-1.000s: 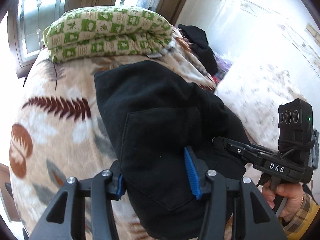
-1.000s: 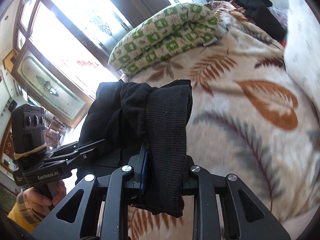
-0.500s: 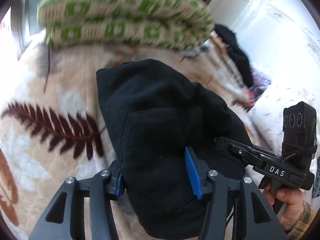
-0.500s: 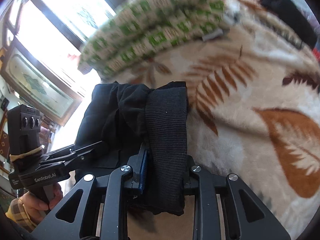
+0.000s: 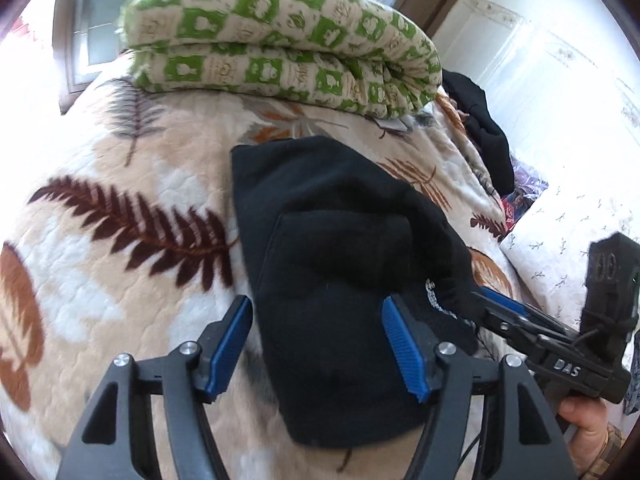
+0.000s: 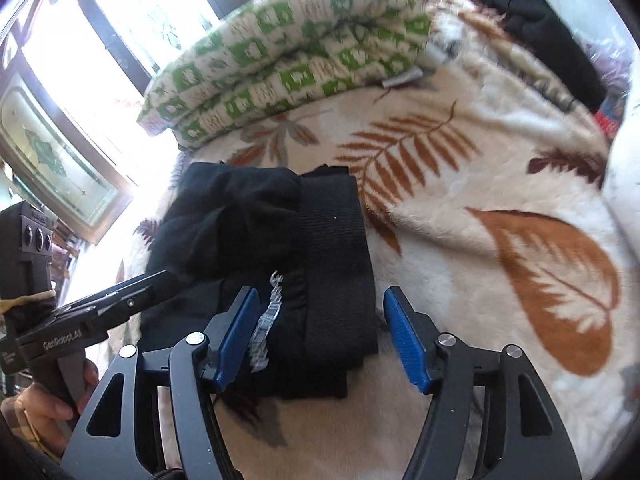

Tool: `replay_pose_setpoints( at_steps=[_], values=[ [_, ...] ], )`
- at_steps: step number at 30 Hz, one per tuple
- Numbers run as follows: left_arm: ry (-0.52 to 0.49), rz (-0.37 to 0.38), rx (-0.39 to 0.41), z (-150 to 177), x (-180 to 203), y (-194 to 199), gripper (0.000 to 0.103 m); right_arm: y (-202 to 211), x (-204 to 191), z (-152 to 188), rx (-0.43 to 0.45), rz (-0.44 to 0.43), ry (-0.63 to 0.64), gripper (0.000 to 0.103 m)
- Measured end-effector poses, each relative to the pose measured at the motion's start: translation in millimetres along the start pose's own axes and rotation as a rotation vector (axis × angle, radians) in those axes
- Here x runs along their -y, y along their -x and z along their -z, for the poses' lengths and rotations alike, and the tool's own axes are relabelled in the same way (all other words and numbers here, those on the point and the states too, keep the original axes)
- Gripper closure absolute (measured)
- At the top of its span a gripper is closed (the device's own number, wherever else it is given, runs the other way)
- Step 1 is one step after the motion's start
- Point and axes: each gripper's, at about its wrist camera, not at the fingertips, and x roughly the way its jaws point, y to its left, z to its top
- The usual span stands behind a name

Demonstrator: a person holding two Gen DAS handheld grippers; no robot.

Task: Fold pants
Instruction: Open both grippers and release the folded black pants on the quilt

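Both grippers have let go since a second ago: left gripper [image 5: 316, 344] and right gripper [image 6: 320, 336] now have fingers spread, straddling the folded pants [image 5: 336, 264] on the bed [image 5: 120, 280]. Bare quilt lies either side; a green pillow [image 5: 280, 40] borders the far edge.

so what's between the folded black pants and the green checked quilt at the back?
Only bare leaf-print blanket: a strip of it separates the black pants from the green checked quilt. Both wrist views show it, clearest in the left wrist view.
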Motion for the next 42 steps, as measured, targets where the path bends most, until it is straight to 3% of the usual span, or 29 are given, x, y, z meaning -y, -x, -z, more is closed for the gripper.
replay_pose_setpoints(
  at_steps=[5, 9, 18, 29, 42],
  values=[
    [0.013, -0.063, 0.022, 22.6, -3.4, 27.6, 0.022, 36.2, -7.2, 28.4, 0.028, 0.014, -0.01, 0.03],
    [-0.024, -0.142, 0.014, 45.1, 2.6, 43.5, 0.021, 53.5, -20.0, 51.0, 0.009, 0.023, -0.018, 0.027],
    [-0.062, -0.153, 0.002, 88.2, 22.6, 74.3, 0.016, 98.3, -50.9, 96.3, 0.072, 0.073, 0.031, 0.021],
    [-0.138, -0.197, 0.056, 107.0, 47.0, 113.7, 0.006, 129.8, -63.3, 109.0, 0.1, 0.078, 0.036, 0.018],
    [-0.167, -0.209, 0.078, 115.0, 65.3, 133.2, 0.004, 155.2, -84.6, 120.4, 0.115, 0.098, 0.112, 0.016]
  ],
)
